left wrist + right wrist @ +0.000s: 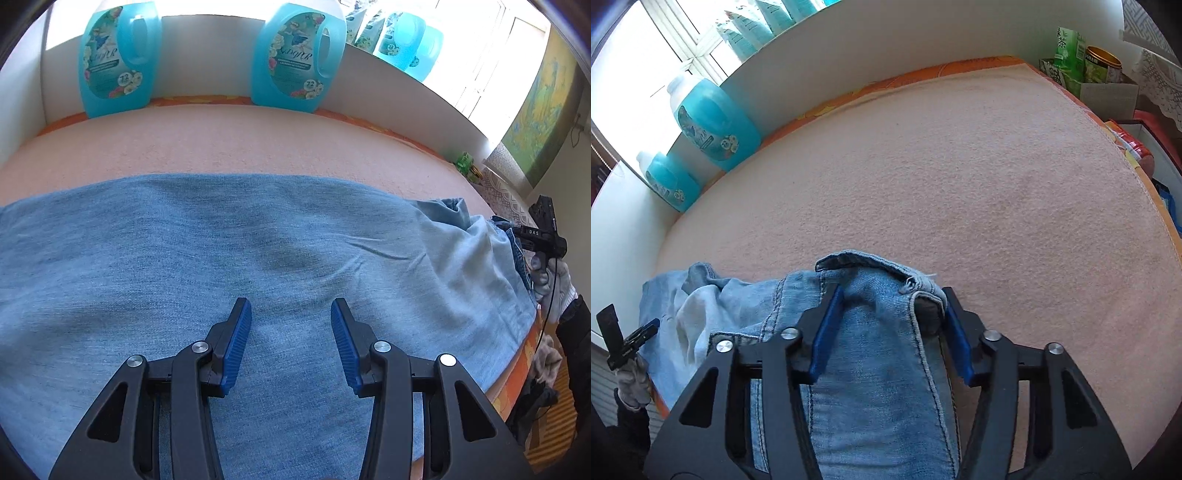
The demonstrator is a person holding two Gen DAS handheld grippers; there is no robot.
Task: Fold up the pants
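Note:
Light blue jeans [221,258] lie spread flat across a peach towel [221,140] on the table. My left gripper [291,302] hovers open just over the flat denim, with nothing pinched between its blue pads. In the right wrist view a hemmed end of the jeans [871,332] is bunched up between the blue pads of my right gripper [892,290], which is shut on it. Pale lining cloth [698,306] shows to the left of that end. At the right edge of the left wrist view, a gloved hand [550,277] holds the right gripper at the jeans' end.
Two large blue detergent bottles [118,59] [295,59] stand against the white back wall, with more on the sill. A green tea carton [1067,44] and a tin [1102,66] sit past the table's far right corner. Bare towel [960,184] stretches beyond the jeans.

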